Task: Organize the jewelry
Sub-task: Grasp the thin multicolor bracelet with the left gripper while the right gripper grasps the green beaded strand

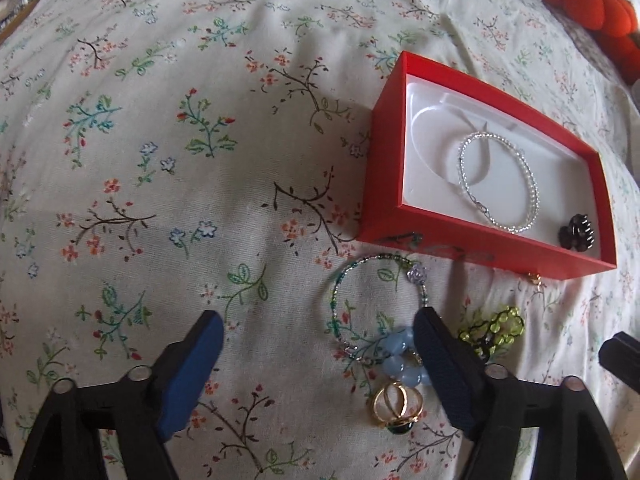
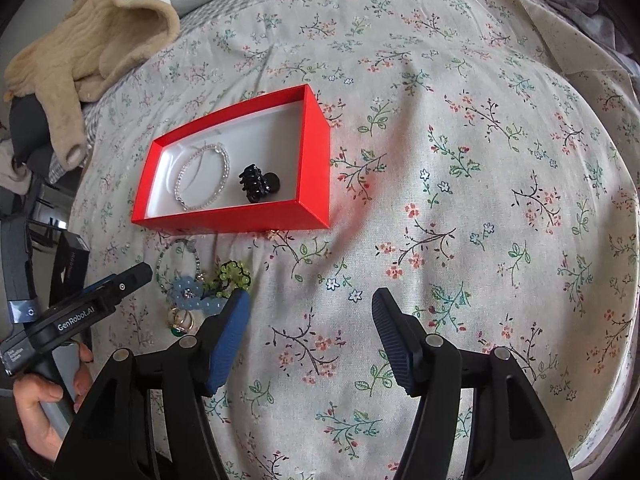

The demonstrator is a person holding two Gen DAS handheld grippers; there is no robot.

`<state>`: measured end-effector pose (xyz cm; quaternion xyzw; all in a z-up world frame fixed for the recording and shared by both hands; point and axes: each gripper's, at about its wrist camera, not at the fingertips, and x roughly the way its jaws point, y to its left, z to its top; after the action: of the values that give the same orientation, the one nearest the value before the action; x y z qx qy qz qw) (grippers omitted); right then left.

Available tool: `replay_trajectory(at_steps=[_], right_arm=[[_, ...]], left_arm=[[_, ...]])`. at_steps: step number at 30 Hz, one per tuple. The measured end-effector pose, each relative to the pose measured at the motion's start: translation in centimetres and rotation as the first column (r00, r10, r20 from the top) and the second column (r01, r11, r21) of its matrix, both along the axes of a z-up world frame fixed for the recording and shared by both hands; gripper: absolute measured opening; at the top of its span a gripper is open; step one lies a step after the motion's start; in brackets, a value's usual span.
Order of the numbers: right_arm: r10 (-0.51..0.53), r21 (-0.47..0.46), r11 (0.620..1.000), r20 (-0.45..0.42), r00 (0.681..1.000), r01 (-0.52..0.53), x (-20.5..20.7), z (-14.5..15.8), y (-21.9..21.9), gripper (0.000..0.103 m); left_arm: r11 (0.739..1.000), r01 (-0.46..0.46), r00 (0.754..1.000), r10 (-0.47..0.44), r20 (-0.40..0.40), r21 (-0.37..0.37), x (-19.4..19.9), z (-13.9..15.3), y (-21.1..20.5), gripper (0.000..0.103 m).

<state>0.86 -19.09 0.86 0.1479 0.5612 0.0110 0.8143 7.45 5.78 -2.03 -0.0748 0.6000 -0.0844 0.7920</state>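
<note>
A red box (image 1: 384, 184) (image 2: 312, 152) with a white lining lies on the floral bedspread. Inside it are a clear beaded bracelet (image 1: 532, 184) (image 2: 224, 168) and a black hair claw (image 1: 576, 232) (image 2: 256, 182). In front of the box lie a green beaded bracelet (image 1: 340, 292) (image 2: 162, 264), a blue flower piece (image 1: 400, 356) (image 2: 188, 290), a green beaded clip (image 1: 496, 324) (image 2: 232, 272), gold rings (image 1: 396, 404) (image 2: 182, 322) and a small gold piece (image 1: 534, 279) (image 2: 272, 234). My left gripper (image 1: 320, 324) (image 2: 132, 276) is open, its right finger beside the blue flower. My right gripper (image 2: 310, 304) is open and empty over bare bedspread.
A beige garment (image 2: 92, 40) lies at the far left of the bed. An orange plush (image 1: 600, 8) sits at the far right corner. A hand (image 2: 44, 404) holds the left gripper's handle. Dark objects (image 2: 68, 264) stand off the bed's left edge.
</note>
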Motion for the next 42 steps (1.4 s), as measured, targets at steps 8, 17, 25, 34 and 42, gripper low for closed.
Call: replay_trajectory(at_steps=[8,17,25,34,42], right_arm=[[0.015,-0.01,1.0,-0.023,1.0,-0.015,0.5,-0.7,0.7,0.066],[0.02,-0.017,1.0,-0.037,0.999,-0.02,0.8,-1.2,0.9,0.066],[0.026,-0.019,0.999,-0.058,0.998,-0.027,1.4,-2.0,1.6,0.066],[0.034,0.014,0.999,-0.06,0.998,-0.033,2.3,-2.9,2.7,0.066],[0.048,0.068,0.997,-0.054,0.997,-0.045,3.6,-4.0,4.0,0.044]], left_arm=[[1.0,0.029,0.999,-0.029,-0.041,0.012,1.2,-2.0,-1.3,0.036],[0.999,0.044,0.999,-0.044,0.022,0.021,1.2,-1.0,-1.5,0.0],[0.996,0.078,0.985,-0.071,0.158,-0.037,-0.8,3.7,-1.3,0.0],[0.995,0.073,0.979,-0.058,0.198,-0.074,-1.7,5.1,-0.4,0.0],[0.995,0.073,0.982,-0.059,0.182,-0.072,-1.9,4.8,-0.3,0.0]])
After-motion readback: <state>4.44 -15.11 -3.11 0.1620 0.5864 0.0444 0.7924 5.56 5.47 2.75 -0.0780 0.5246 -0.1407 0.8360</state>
